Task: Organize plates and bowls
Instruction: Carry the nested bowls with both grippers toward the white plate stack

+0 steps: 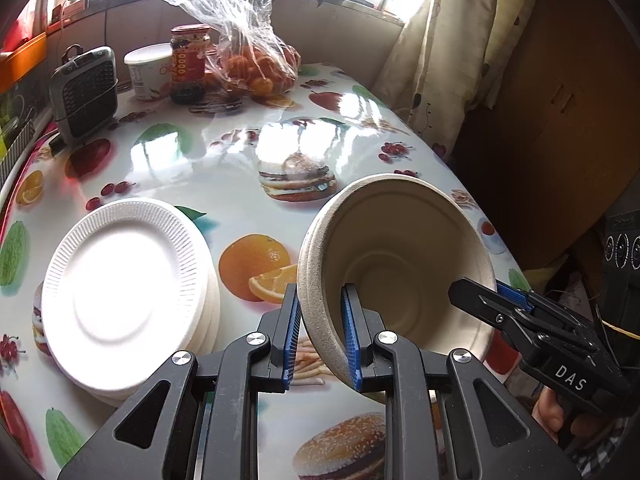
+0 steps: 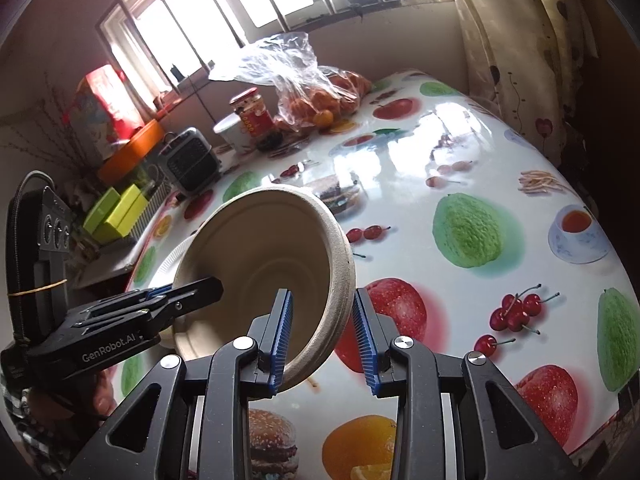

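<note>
A stack of beige pulp bowls hangs tilted above the table, its mouth turned toward the cameras. My left gripper is shut on the stack's left rim, one blue pad inside and one outside. My right gripper clamps the opposite rim. The right wrist view shows the same bowls with my right gripper astride the right rim and my left gripper on the far side. A stack of white ribbed plates lies on the table to the left of the bowls, and its edge peeks out behind them.
The table wears a glossy fruit-print cloth. At its far end stand a small grey heater, a white tub, a red-lidded jar and a plastic bag of oranges. A curtain hangs past the right edge.
</note>
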The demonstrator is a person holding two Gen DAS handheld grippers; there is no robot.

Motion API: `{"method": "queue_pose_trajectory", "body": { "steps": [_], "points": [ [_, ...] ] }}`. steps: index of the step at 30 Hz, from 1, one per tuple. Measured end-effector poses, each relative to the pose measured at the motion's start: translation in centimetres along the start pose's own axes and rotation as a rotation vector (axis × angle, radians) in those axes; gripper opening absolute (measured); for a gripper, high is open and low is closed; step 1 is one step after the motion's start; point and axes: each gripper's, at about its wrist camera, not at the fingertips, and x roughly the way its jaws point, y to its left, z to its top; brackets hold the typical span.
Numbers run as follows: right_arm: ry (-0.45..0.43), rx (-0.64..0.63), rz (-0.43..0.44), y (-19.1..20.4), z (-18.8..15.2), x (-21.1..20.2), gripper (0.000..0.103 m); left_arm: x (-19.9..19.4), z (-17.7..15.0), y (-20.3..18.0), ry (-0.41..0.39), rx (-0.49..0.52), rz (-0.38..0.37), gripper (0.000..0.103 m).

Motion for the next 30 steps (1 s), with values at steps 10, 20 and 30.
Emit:
{"method": "queue_pose_trajectory", "body": {
  "steps": [10, 20, 30],
  "points": [
    [0.036, -0.049, 0.054, 2.8, 1.6, 2.7, 0.03, -1.1, 0.5, 3.5, -0.023, -0.068, 0.045, 0.021],
    [0.064, -0.108, 0.122, 6.2, 3.1, 5.2, 0.03, -2.6, 0.6, 7.2, -0.051, -0.129, 0.11, 0.021],
    [0.098, -0.163, 0.173, 9.8, 4.2, 7.8, 0.03, -4.0, 0.8, 10.9, -0.077, -0.197, 0.161, 0.021]
  ]
}}
